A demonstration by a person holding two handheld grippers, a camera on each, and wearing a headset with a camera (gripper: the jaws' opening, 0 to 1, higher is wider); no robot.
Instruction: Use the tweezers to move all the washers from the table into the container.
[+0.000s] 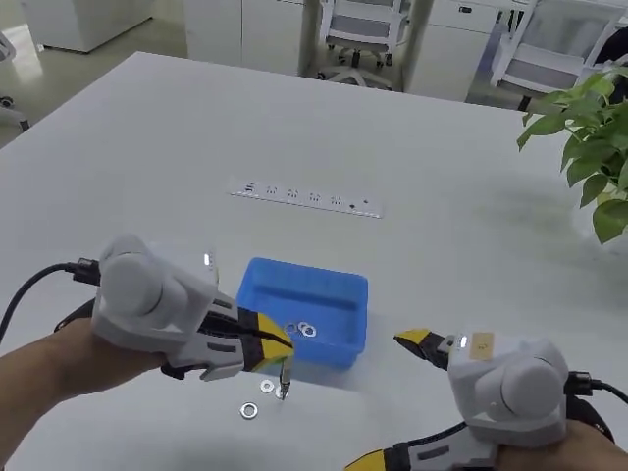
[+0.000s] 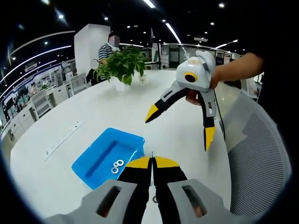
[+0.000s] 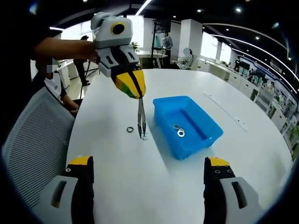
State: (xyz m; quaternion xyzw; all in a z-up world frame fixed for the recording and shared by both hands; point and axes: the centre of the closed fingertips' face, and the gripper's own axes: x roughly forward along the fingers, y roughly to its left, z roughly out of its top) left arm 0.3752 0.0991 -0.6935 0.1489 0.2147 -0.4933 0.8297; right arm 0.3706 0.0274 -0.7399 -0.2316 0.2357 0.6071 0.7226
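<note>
Left claw [image 1: 280,345] clenched on tweezers [image 1: 285,378], tips at washer [image 3: 144,136] near front edge of bench [image 1: 294,128], beside blue container [image 1: 304,270]. Right claw [image 3: 148,162] released. Washer looks light, thin, hard, slippery: pinch across its ring.

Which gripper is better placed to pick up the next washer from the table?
Left. The left gripper is shut on the tweezers, whose tips are at a washer on the table beside the container. The right gripper is open, holds nothing, and is farther from it.
</note>
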